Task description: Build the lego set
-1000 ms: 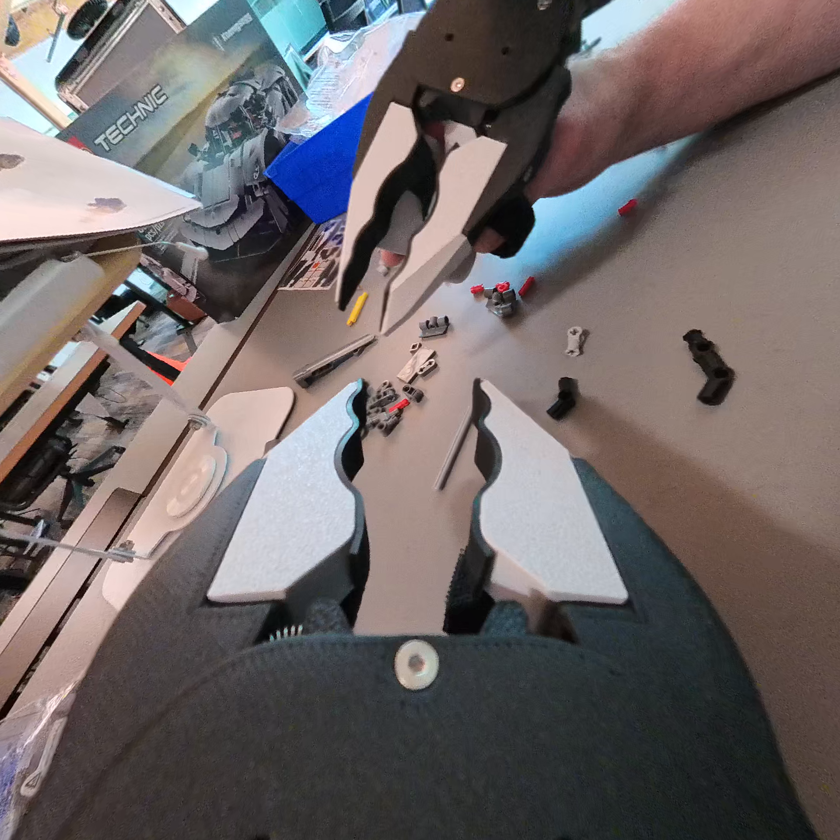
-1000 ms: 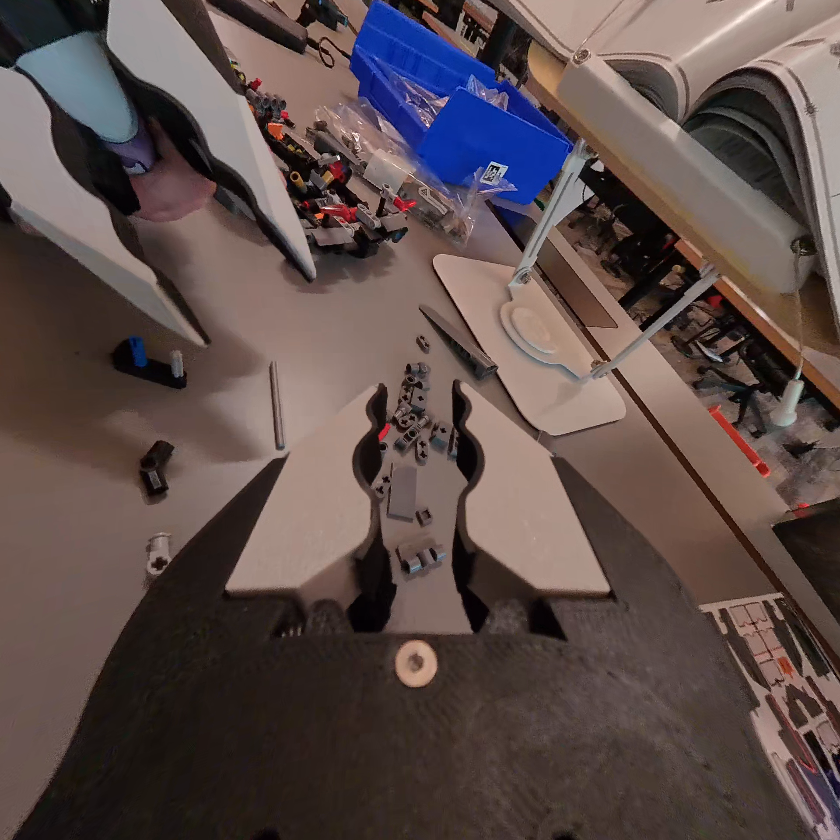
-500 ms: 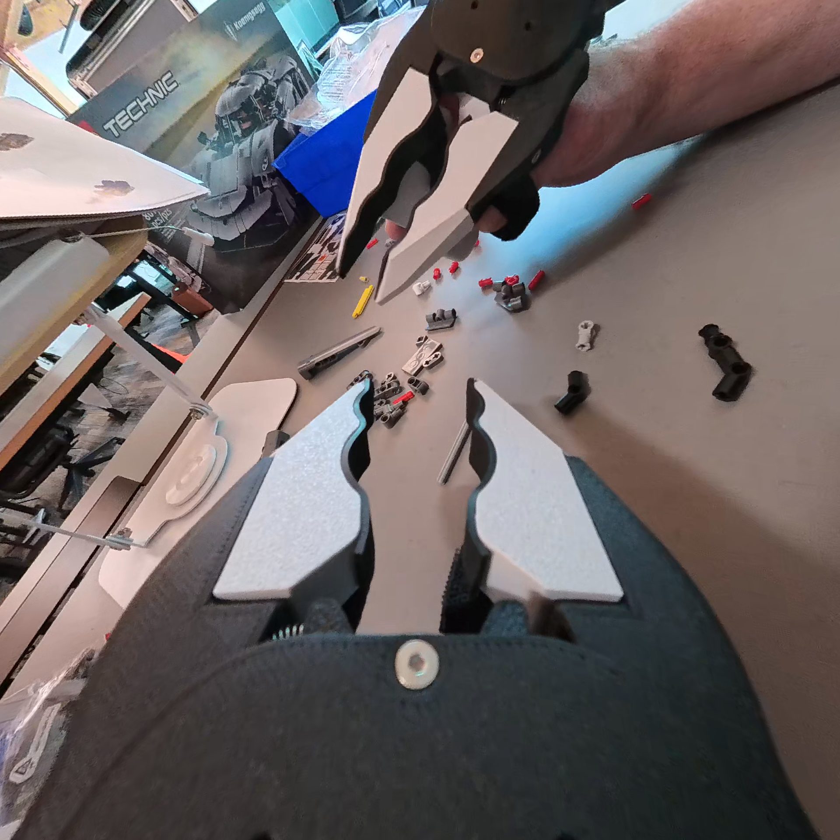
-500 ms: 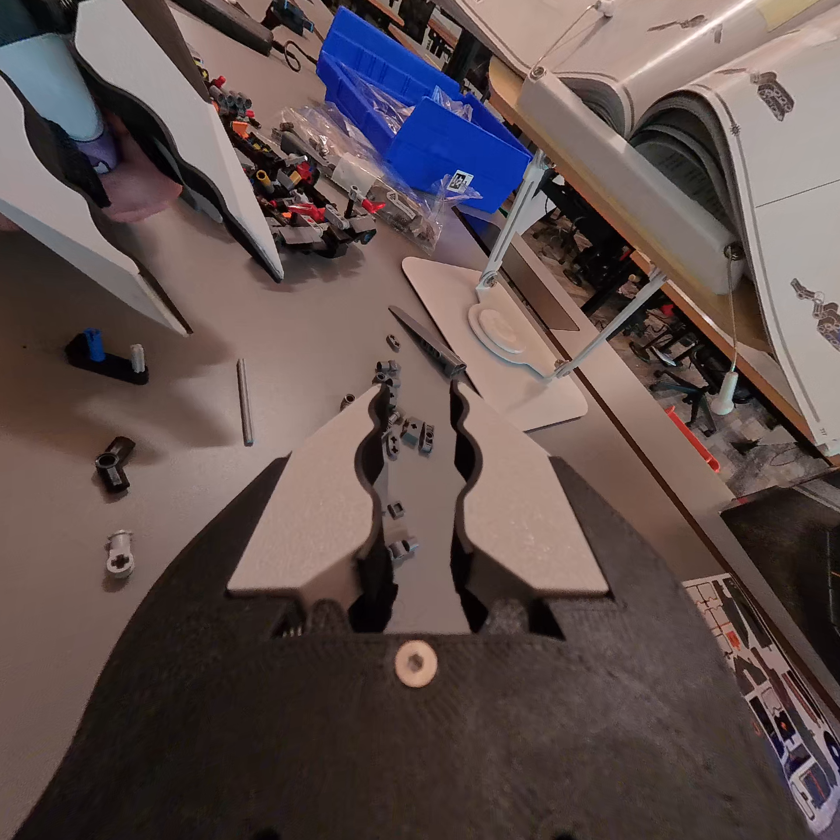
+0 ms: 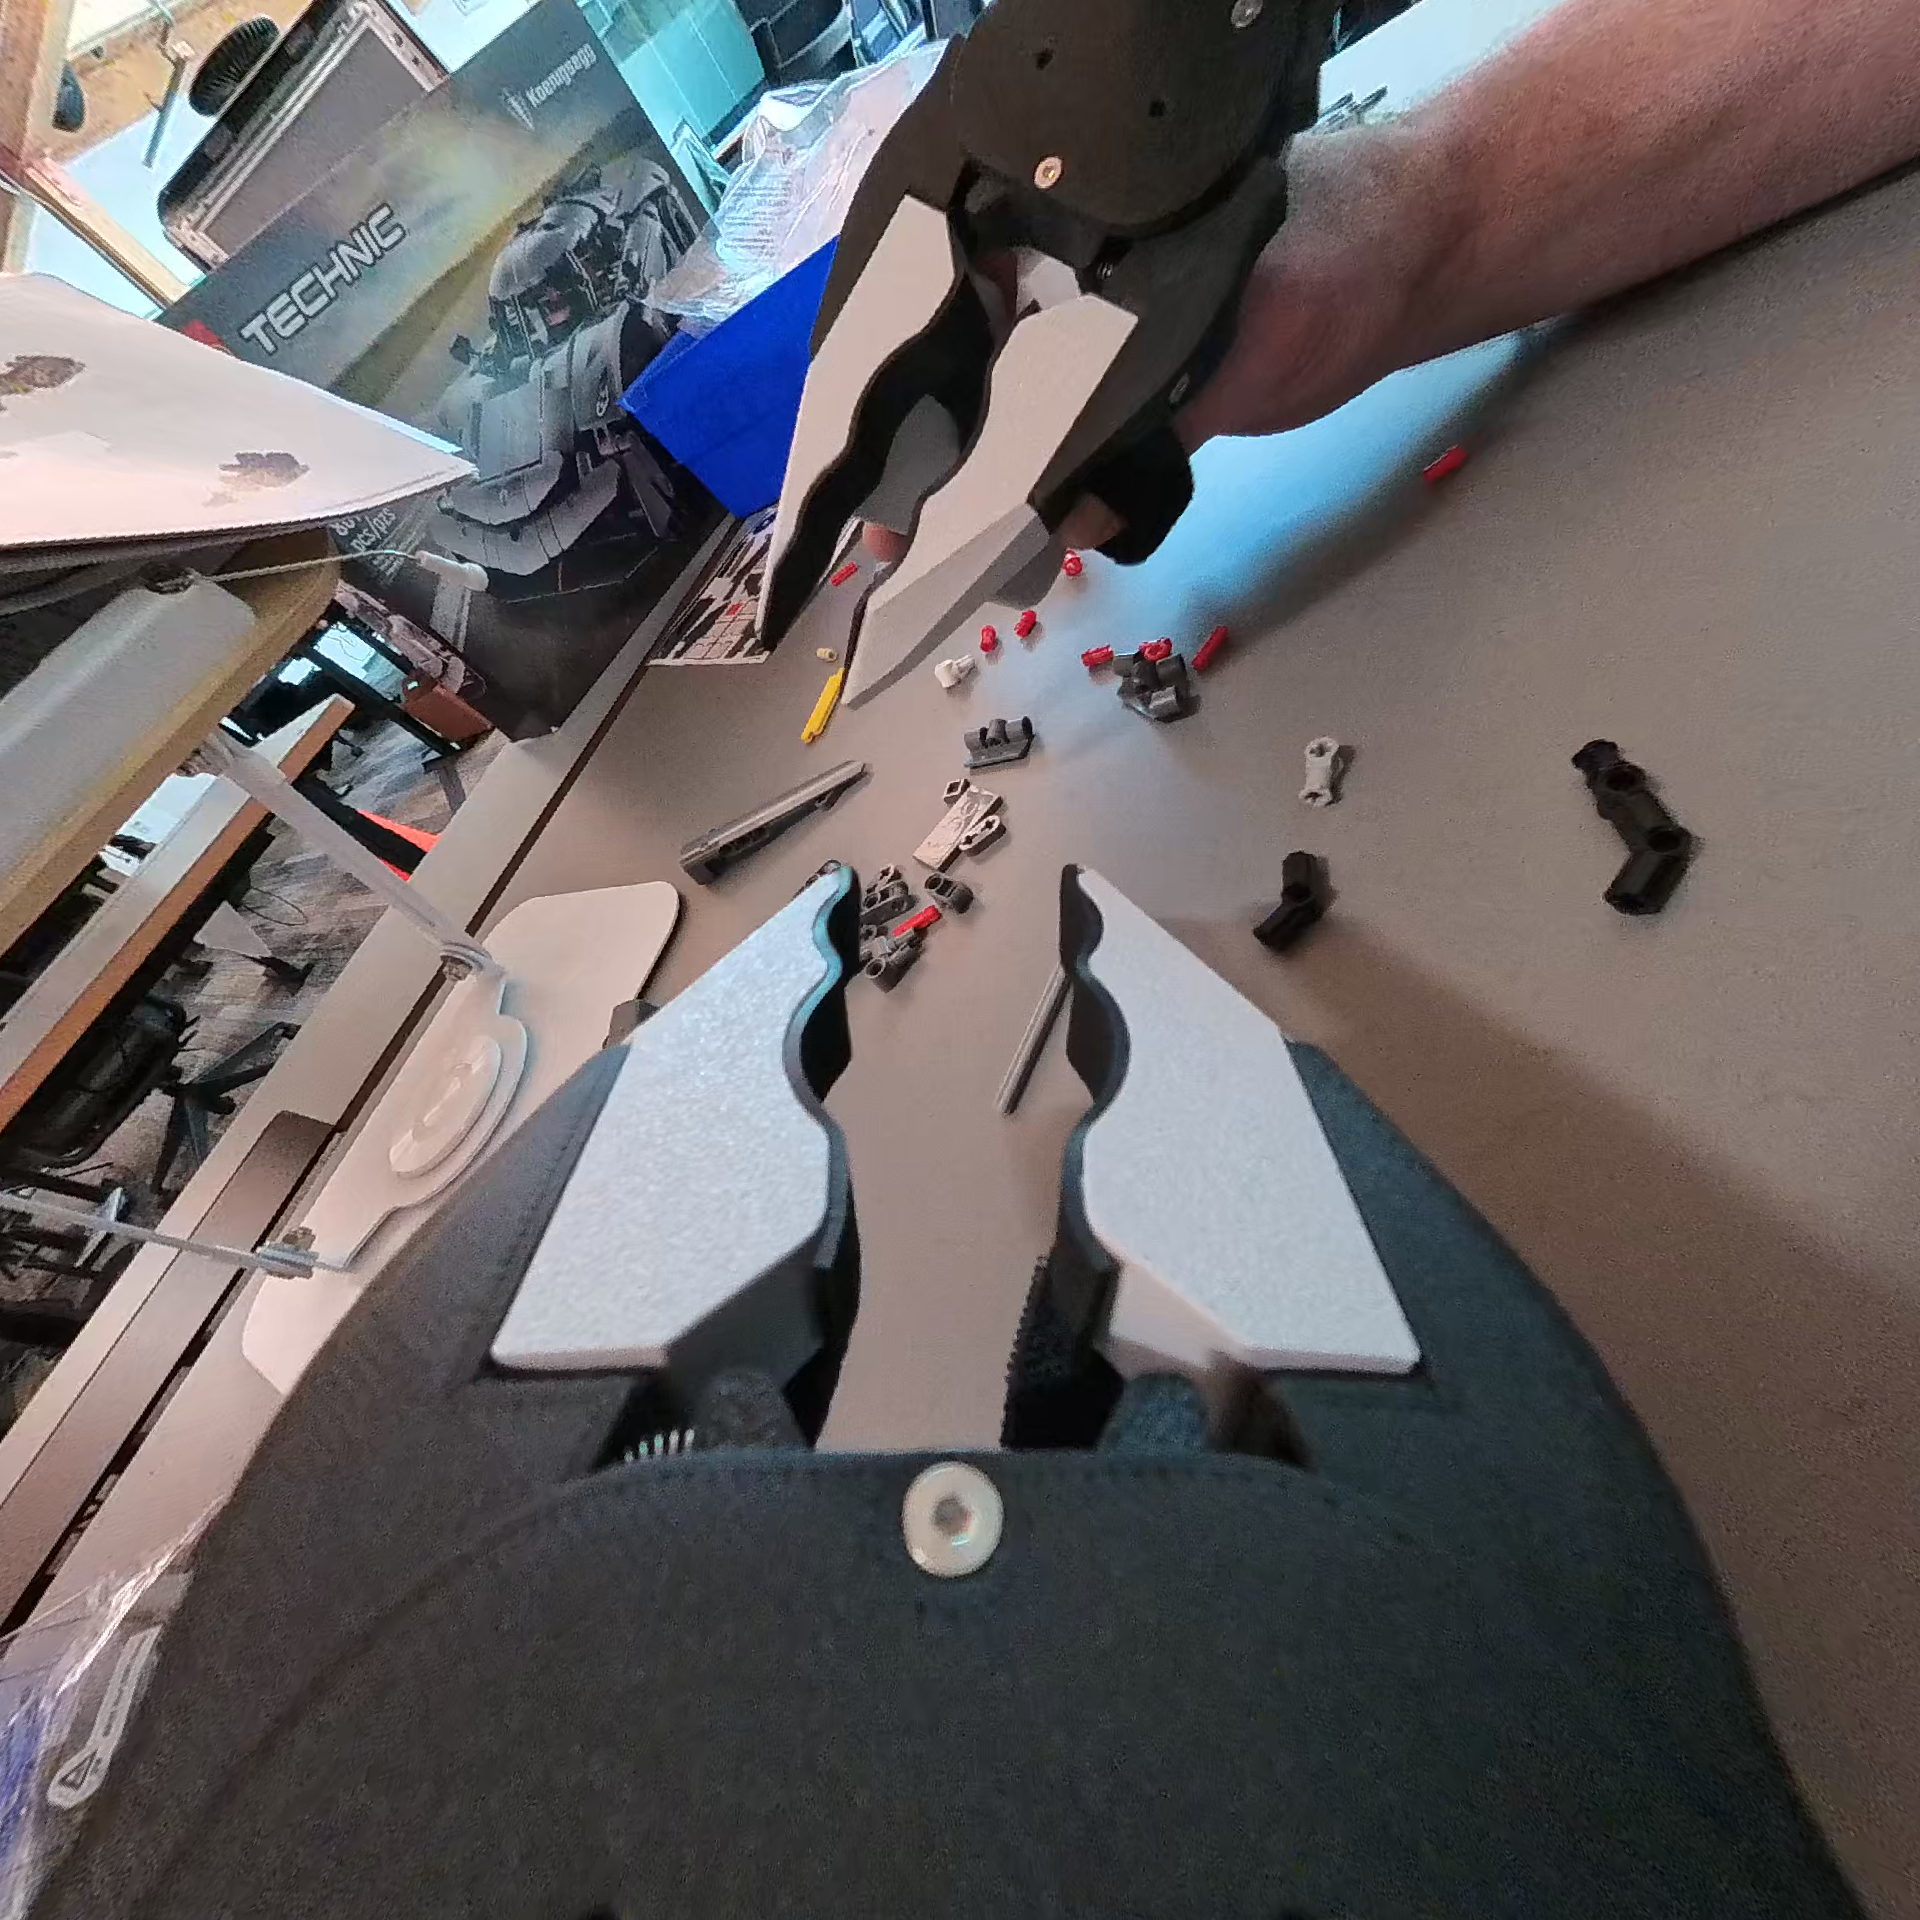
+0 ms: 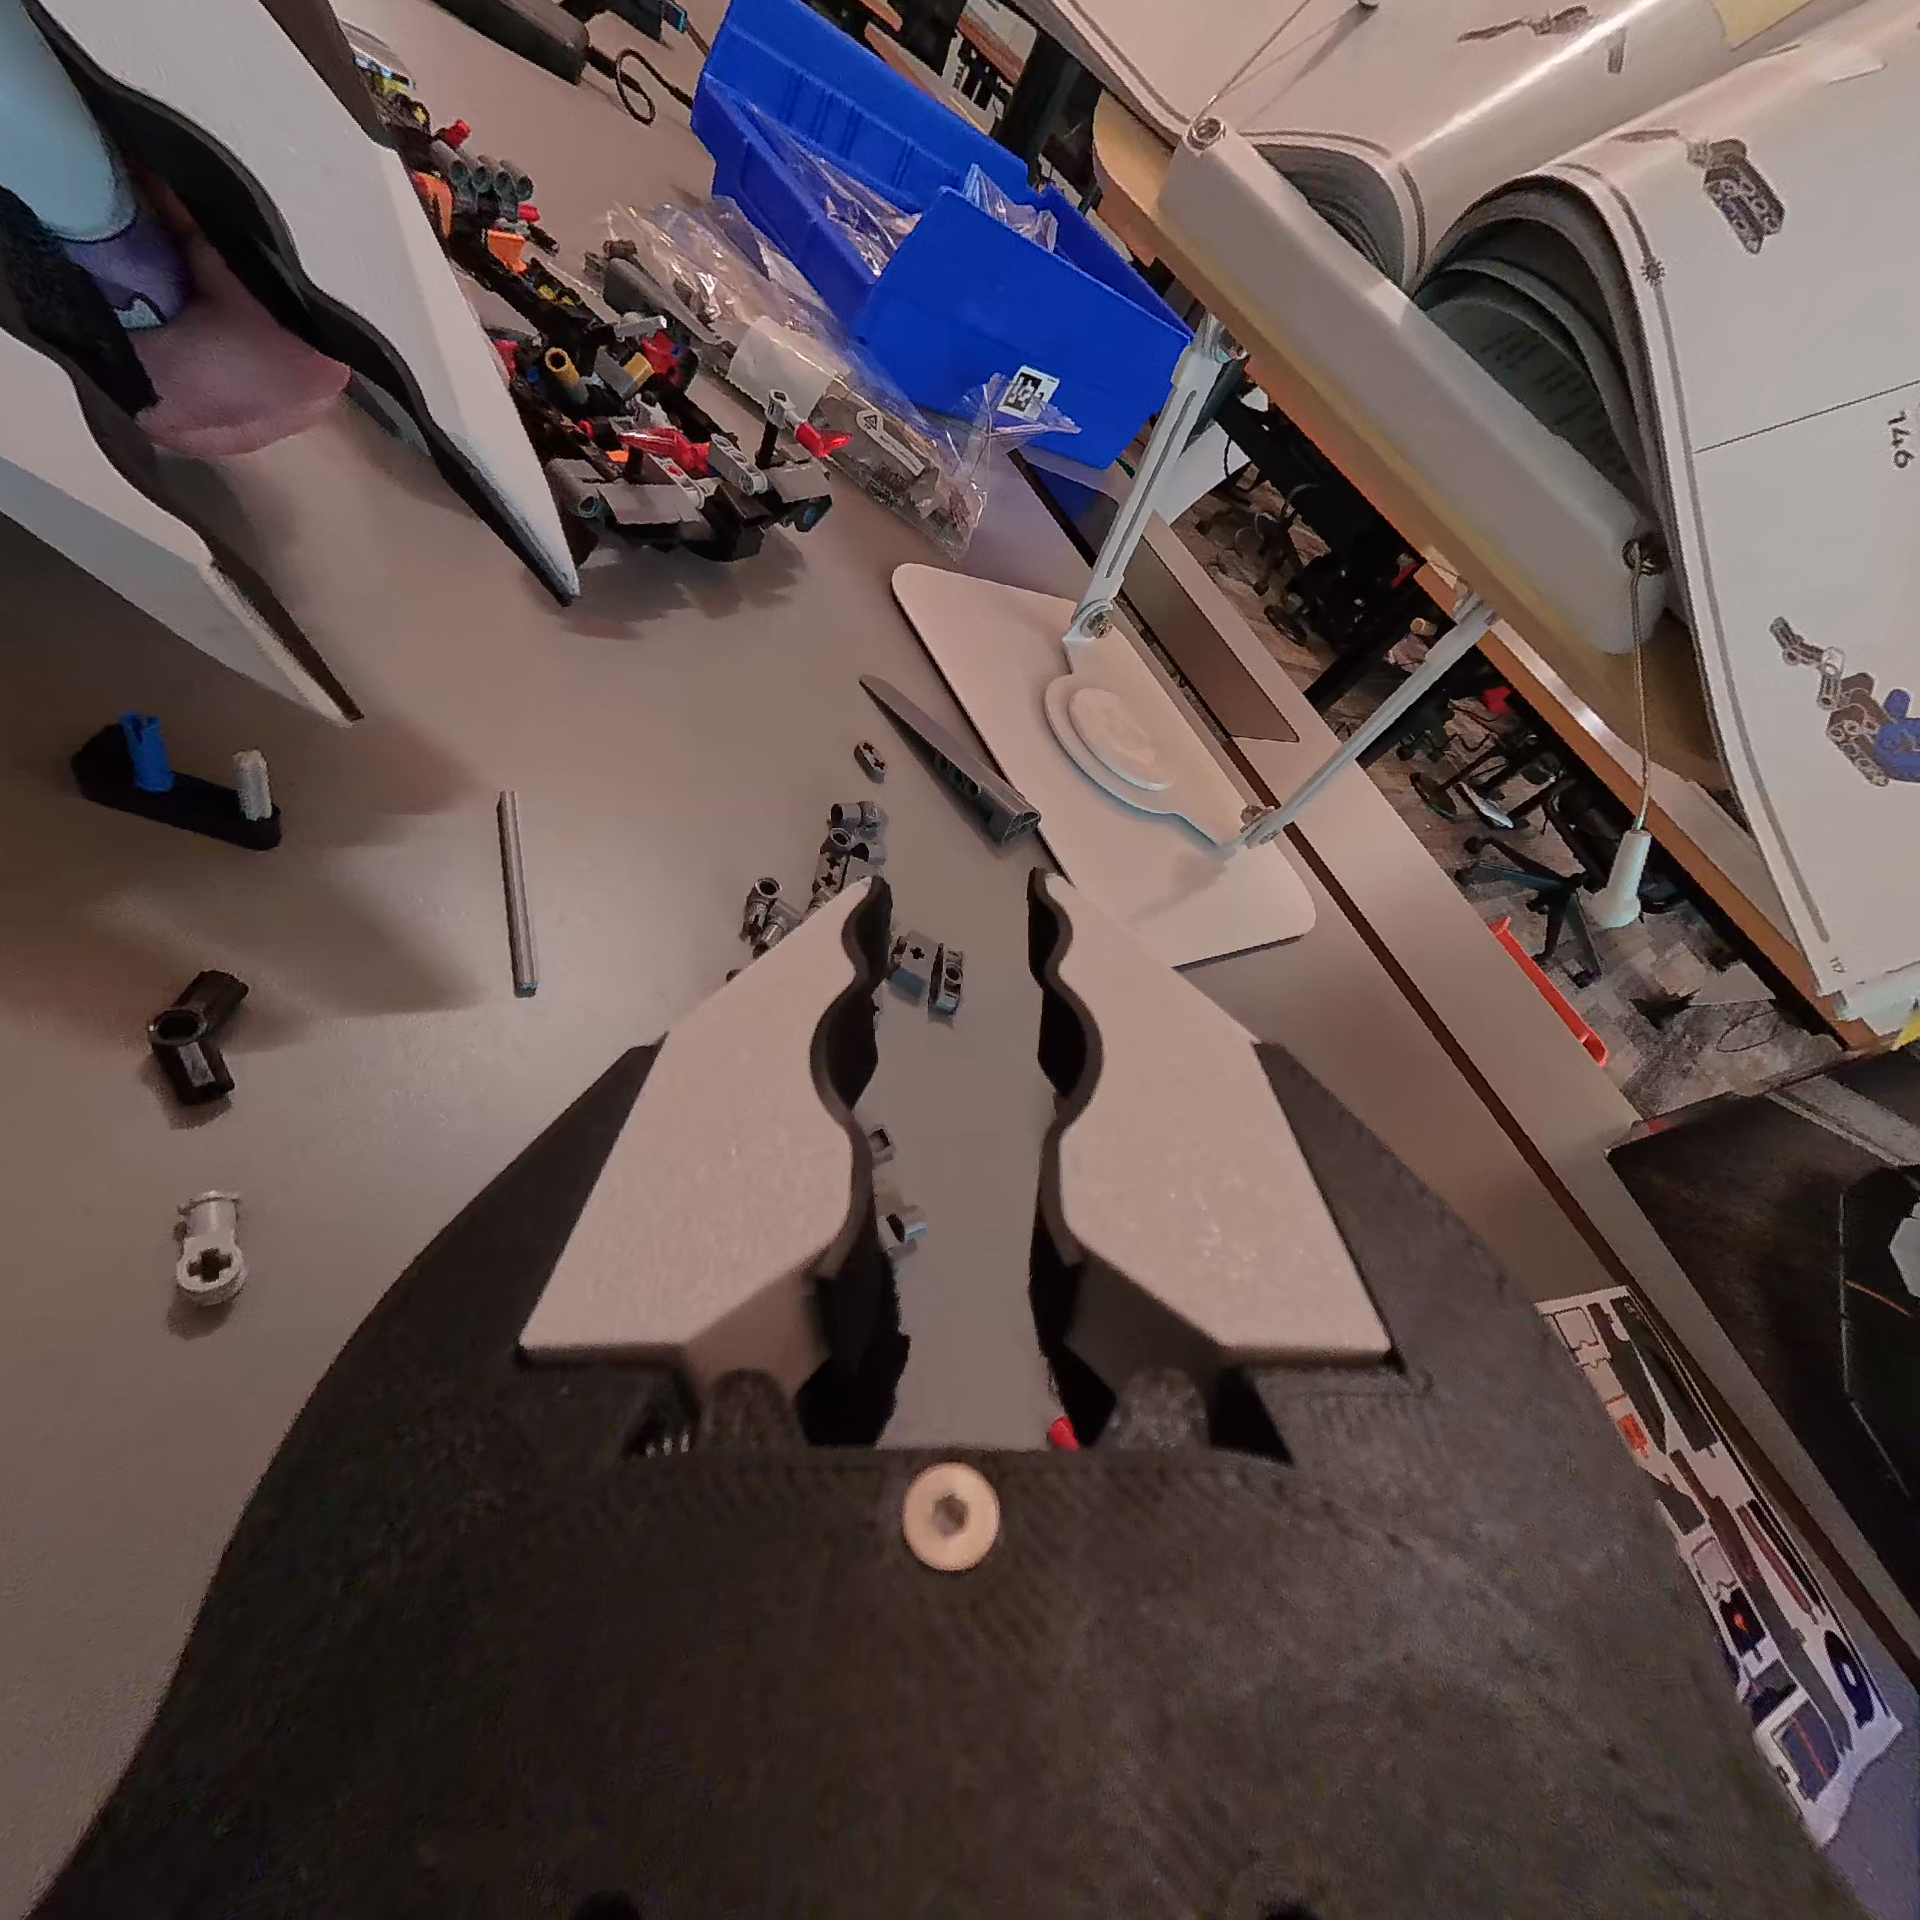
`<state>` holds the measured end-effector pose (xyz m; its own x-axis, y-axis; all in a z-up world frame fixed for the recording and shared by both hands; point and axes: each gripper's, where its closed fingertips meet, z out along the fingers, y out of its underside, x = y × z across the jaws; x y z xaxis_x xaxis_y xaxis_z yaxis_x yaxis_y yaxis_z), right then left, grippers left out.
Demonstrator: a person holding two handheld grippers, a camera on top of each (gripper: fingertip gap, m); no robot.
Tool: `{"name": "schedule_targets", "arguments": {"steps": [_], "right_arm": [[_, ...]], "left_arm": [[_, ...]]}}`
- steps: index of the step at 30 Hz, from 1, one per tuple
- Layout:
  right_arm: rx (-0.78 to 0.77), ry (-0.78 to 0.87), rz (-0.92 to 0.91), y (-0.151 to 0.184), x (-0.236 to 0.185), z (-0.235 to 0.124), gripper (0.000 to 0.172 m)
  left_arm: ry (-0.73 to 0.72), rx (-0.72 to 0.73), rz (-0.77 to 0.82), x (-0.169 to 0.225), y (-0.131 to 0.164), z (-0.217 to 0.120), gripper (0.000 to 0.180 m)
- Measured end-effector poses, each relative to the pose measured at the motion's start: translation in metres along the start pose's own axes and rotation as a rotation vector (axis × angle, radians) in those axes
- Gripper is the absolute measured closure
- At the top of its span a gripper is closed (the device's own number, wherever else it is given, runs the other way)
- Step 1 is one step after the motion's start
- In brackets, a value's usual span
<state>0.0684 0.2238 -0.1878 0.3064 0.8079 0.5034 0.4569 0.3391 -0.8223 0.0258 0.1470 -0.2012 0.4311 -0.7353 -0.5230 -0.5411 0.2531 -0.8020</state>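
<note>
Two of my grippers are hanging part-open and empty, my right gripper hovering directly over a small grey connector lying crosswise just inside its fingertips

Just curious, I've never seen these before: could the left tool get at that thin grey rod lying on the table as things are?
Probably yes. The thin grey rod lies right beside the left tool's open fingers, on bare grey table. Nothing covers it, and the right tool hangs farther off.
</note>
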Motion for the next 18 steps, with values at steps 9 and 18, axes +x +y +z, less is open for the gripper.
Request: {"name": "schedule_targets", "arguments": {"steps": [9, 18], "right_arm": [[-0.006, 0.011, -0.027, -0.0010, 0.0005, -0.0008, 0.148], [-0.055, 0.042, -0.051, 0.0001, 0.0068, -0.0049, 0.145]], "left_arm": [[0.000, -0.009, -0.005, -0.0015, 0.0031, 0.0012, 0.145], [-0.027, -0.014, -0.028, -0.0077, 0.0050, 0.0028, 0.146]]}}
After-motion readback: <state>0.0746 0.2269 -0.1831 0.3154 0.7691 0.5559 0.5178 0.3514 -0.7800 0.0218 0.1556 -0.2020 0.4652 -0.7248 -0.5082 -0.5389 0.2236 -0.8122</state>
